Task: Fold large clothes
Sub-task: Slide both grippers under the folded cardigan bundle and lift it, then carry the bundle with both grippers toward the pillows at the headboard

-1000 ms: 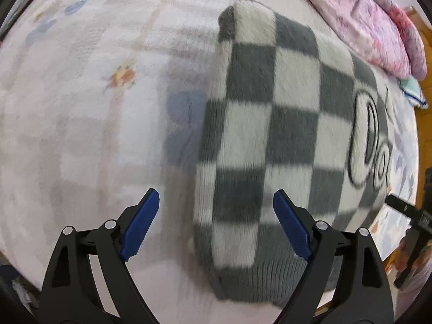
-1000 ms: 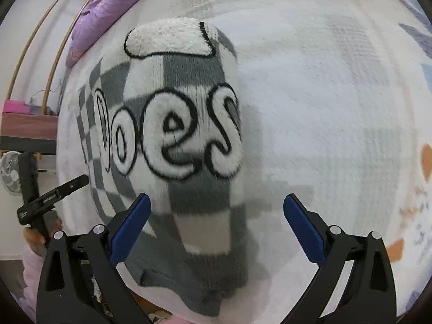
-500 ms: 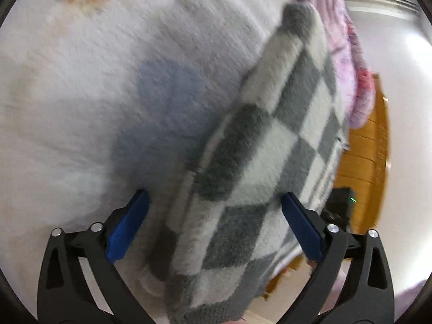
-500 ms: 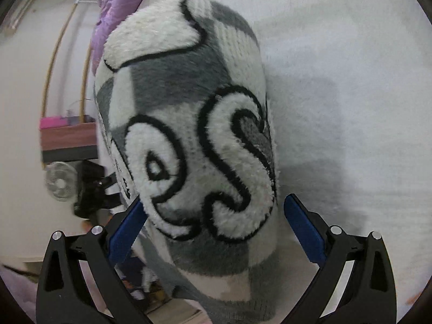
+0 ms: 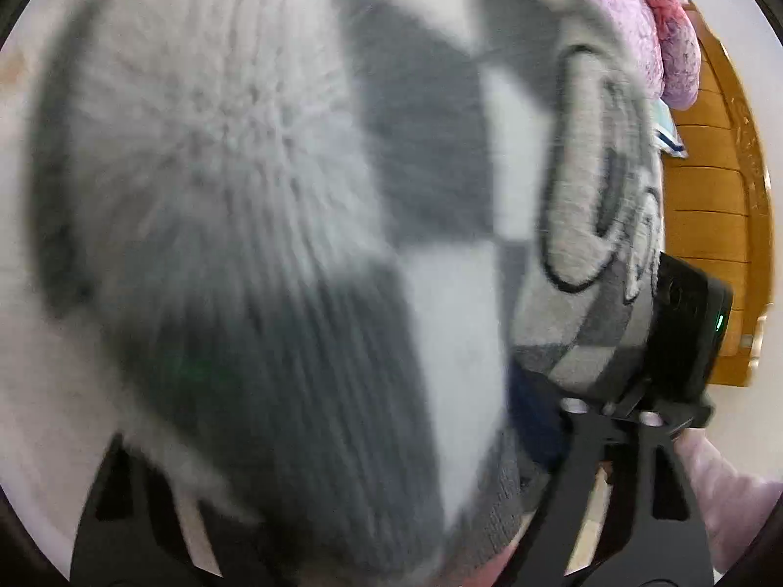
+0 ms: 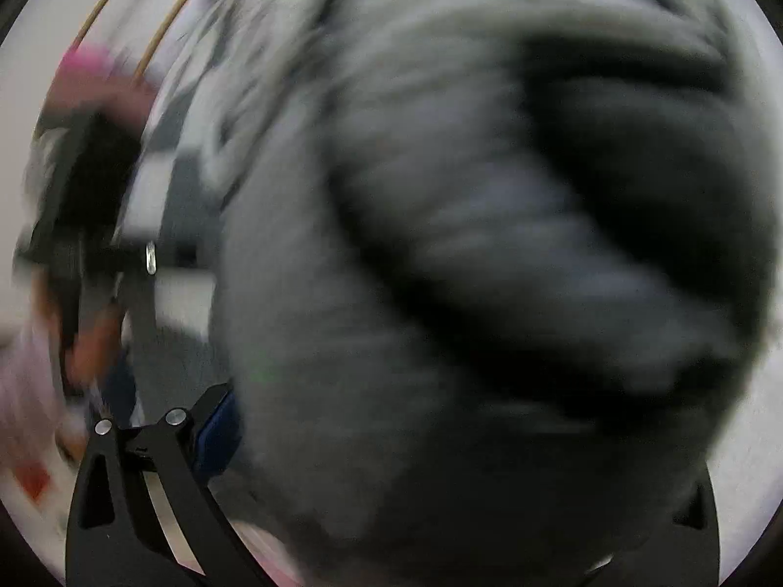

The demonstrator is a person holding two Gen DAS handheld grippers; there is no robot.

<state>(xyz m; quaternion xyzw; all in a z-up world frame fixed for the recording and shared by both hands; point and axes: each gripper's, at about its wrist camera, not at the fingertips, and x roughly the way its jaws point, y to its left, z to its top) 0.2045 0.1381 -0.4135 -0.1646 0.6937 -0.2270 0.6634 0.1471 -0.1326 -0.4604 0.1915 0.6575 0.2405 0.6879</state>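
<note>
Two claws pushed close into a folded grey-and-white checked sweater (image 5: 303,225) on a bed.

The sweater fills the gap of the left claw (image 5: 313,445) and right claw (image 6: 440,420); both have just been closing, but blur hides whether either one grips.
</note>
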